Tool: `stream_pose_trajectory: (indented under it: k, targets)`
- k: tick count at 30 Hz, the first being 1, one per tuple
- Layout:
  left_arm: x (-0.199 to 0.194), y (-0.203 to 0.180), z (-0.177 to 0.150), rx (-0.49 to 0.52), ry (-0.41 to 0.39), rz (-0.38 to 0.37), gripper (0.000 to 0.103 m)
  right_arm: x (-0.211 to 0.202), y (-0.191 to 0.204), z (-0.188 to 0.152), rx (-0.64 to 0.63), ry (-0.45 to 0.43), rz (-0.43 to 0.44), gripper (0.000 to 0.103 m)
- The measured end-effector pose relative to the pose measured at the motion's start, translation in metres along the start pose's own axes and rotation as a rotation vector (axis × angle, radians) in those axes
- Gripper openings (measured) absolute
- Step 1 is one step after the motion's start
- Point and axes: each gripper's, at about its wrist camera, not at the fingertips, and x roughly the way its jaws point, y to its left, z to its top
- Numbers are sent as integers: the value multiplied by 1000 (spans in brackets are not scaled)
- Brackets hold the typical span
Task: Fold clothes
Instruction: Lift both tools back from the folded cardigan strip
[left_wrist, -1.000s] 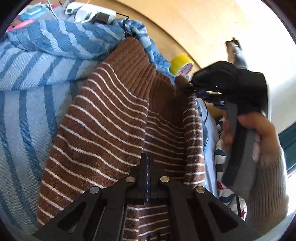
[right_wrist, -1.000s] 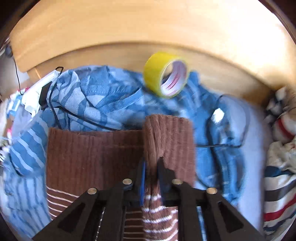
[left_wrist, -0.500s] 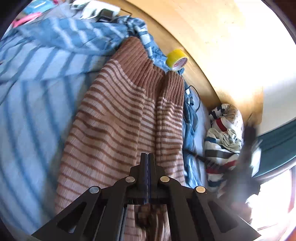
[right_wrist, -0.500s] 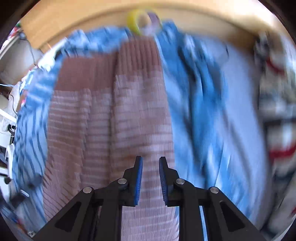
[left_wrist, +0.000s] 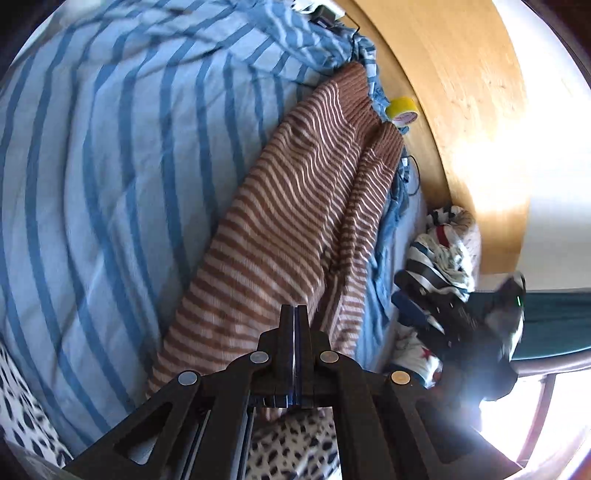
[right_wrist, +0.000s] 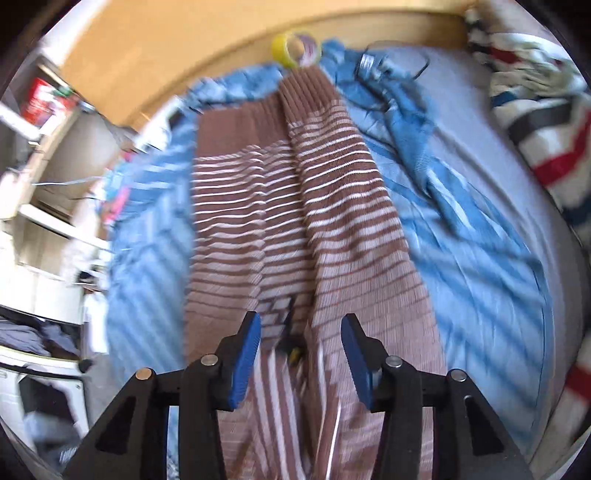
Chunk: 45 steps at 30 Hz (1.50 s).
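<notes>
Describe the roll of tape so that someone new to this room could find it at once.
Start at the wooden headboard at the far end of the bed. At its foot, just past the plain brown end of the striped sweater, the tape leans on the blue bedding. It is the only yellow ring there, with a pale core.

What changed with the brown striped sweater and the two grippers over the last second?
The right gripper let go of the brown striped sweater; its jaws are opening with nothing pinched. Both grippers pulled back from the headboard, so the sweater now lies stretched along the bed. The left gripper stayed shut. The yellow tape roll stayed put.
</notes>
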Motion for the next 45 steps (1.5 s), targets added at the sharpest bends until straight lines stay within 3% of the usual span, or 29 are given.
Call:
stream_pose_trajectory:
  k: [3, 8, 10, 11, 12, 15, 18, 26, 33, 37, 41, 45]
  targets:
    - [-16, -1, -22, 18, -4, 3, 0, -43, -6, -43, 43, -94, 7, 51]
    - [-56, -25, -54, 106, -64, -10, 1, -74, 0, -97, 67, -142, 43, 51]
    - [-68, -34, -64, 138, -93, -20, 19, -82, 7, -115, 51, -167, 50, 52]
    - [-73, -37, -69, 154, -104, -23, 41, -89, 9, -123, 42, -180, 54, 52]
    - [-78, -42, -74, 177, -113, -28, 49, -98, 9, -133, 38, -192, 58, 52]
    - [-86, -56, -88, 253, -132, -18, 49, -120, 10, -153, 13, -225, 65, 52]
    - [-90, -64, -98, 283, -142, -13, 49, -138, 12, -166, -23, -261, 16, 52]
    - [-94, -67, -118, 299, -132, -47, 49, -169, -8, -185, 5, -343, 9, 57]
    - [-108, -66, -119, 282, -171, -61, 49, -180, -25, -187, 26, -385, 53, 61]
    - [-110, -62, -116, 274, -197, -39, 49, -185, -29, -194, -27, -421, 73, 70]
    - [-105, -60, -114, 278, -208, -19, 49, -193, -28, -208, -82, -497, -21, 90]
    - [-94, -58, -113, 265, -189, 1, 49, -193, -30, -206, -90, -485, -87, 90]
